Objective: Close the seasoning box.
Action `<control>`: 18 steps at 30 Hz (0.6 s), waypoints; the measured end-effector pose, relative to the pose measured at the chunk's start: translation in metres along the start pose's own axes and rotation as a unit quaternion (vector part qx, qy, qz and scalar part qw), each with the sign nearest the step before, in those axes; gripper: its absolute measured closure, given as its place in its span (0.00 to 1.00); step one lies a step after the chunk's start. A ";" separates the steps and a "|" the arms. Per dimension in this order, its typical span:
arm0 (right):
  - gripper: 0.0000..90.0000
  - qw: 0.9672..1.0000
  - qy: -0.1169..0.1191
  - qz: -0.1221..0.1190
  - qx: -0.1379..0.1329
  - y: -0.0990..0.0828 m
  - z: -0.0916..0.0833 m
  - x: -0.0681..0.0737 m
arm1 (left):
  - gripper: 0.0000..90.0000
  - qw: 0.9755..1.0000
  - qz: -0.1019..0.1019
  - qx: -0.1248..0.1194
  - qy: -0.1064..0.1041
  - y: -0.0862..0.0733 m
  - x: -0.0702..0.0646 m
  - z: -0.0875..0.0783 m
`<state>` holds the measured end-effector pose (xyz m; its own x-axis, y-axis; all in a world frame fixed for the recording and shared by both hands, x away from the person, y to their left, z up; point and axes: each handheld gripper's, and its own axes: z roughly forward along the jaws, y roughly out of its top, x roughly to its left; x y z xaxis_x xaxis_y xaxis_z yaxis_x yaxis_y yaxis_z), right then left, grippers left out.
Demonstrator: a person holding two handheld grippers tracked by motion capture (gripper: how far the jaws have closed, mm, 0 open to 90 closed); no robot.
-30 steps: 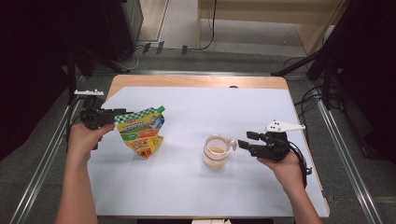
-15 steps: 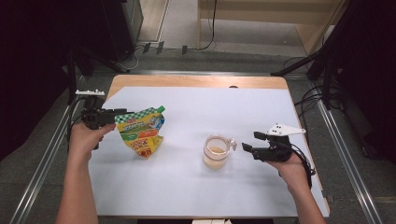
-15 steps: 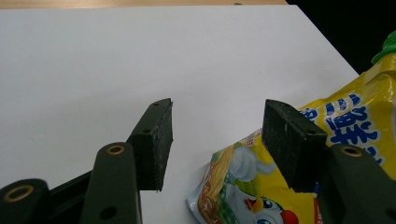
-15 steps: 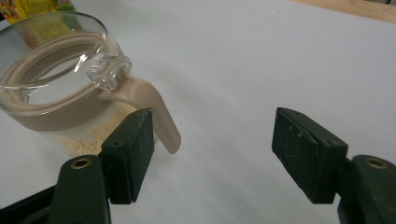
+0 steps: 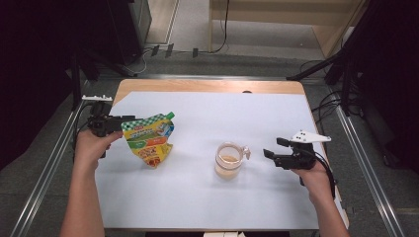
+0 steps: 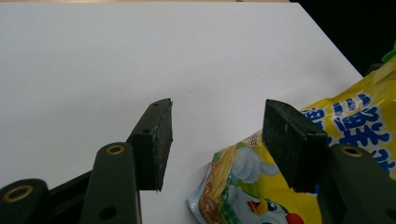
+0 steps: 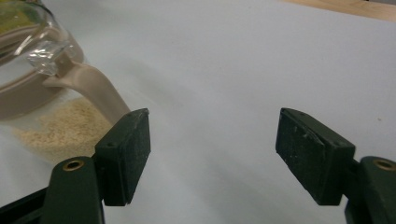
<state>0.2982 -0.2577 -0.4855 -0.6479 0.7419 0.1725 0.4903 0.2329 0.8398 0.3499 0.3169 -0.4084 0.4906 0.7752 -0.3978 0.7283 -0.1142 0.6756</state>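
A yellow snack pouch (image 5: 148, 141) with a green cap lies on the white sheet at the left. My left gripper (image 5: 129, 120) sits at the pouch's upper left corner. In the left gripper view its jaws (image 6: 217, 112) stand open over bare sheet, and the pouch (image 6: 261, 186) lies low at the right, partly behind the right jaw. A small glass jar (image 5: 228, 160) with tan grains in its bottom and a beige clasp stands right of centre. My right gripper (image 5: 272, 148) is a short gap to the jar's right. Its jaws have just been opening and nothing is between them (image 7: 212, 121). The jar (image 7: 42, 107) shows beside its left jaw.
The white sheet (image 5: 207, 113) covers most of a wooden table, whose bare edge (image 5: 207, 86) shows at the back. Metal rails run along both sides, and cables lie on the floor behind. The person's forearms come in from the bottom.
My right gripper has drawn back to the right from the jar's clasp, sunk a little, and its jaws have spread wider. The left gripper and pouch have kept still.
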 end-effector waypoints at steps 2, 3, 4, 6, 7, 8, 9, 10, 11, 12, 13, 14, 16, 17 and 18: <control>0.30 1.000 -0.006 0.004 0.003 -0.001 0.000 -0.004 | 0.49 1.000 0.001 0.002 0.000 0.000 0.000 0.002; 0.30 1.000 -0.010 0.008 0.004 -0.002 0.001 -0.005 | 0.49 1.000 0.001 0.003 0.000 0.000 0.000 0.002; 0.30 1.000 -0.013 0.009 0.006 -0.002 0.001 -0.006 | 0.49 1.000 0.001 0.004 0.000 0.000 0.000 0.003; 0.30 1.000 -0.020 0.010 0.008 -0.003 0.002 -0.008 | 0.48 1.000 0.002 0.004 -0.001 0.000 0.000 0.003; 0.30 1.000 -0.023 0.012 0.009 -0.003 0.003 -0.009 | 0.48 1.000 0.002 0.004 -0.001 0.000 -0.001 0.004; 0.30 1.000 -0.022 0.014 0.009 -0.004 0.004 -0.010 | 0.48 1.000 0.001 0.004 0.000 0.000 -0.001 0.004; 0.29 1.000 -0.024 0.017 0.012 -0.004 0.004 -0.011 | 0.48 1.000 0.000 0.004 0.000 0.000 -0.001 0.004; 0.29 0.999 -0.024 0.017 0.014 -0.004 0.005 -0.011 | 0.48 1.000 0.000 0.005 0.000 0.000 -0.001 0.005; 0.29 0.999 -0.026 0.018 0.017 -0.005 0.005 -0.012 | 0.48 1.000 0.001 0.005 0.000 0.000 -0.001 0.005; 0.29 0.999 -0.027 0.019 0.019 -0.005 0.005 -0.012 | 0.48 1.000 0.002 0.006 0.000 0.000 -0.001 0.005; 0.29 0.999 -0.028 0.018 0.021 -0.005 0.006 -0.013 | 0.48 1.000 0.001 0.005 -0.001 0.000 -0.002 0.006; 0.29 0.999 -0.030 0.020 0.023 -0.006 0.007 -0.013 | 0.48 1.000 0.003 0.007 -0.001 0.000 -0.002 0.006; 0.29 0.999 -0.031 0.020 0.028 -0.006 0.008 -0.013 | 0.48 1.000 0.001 0.008 -0.001 -0.001 -0.002 0.007; 0.29 0.999 -0.031 0.018 0.030 -0.006 0.009 -0.013 | 0.48 1.000 0.002 0.010 -0.001 -0.001 -0.001 0.008; 0.29 0.999 -0.031 0.018 0.032 -0.006 0.010 -0.012 | 0.48 1.000 0.002 0.010 -0.001 -0.001 -0.001 0.008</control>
<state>0.3084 -0.2621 -0.4979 -0.5931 0.7875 0.1675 0.5494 0.2438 0.7992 0.3527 0.3109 -0.4134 0.4944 0.7737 -0.3962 0.7359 -0.1300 0.6645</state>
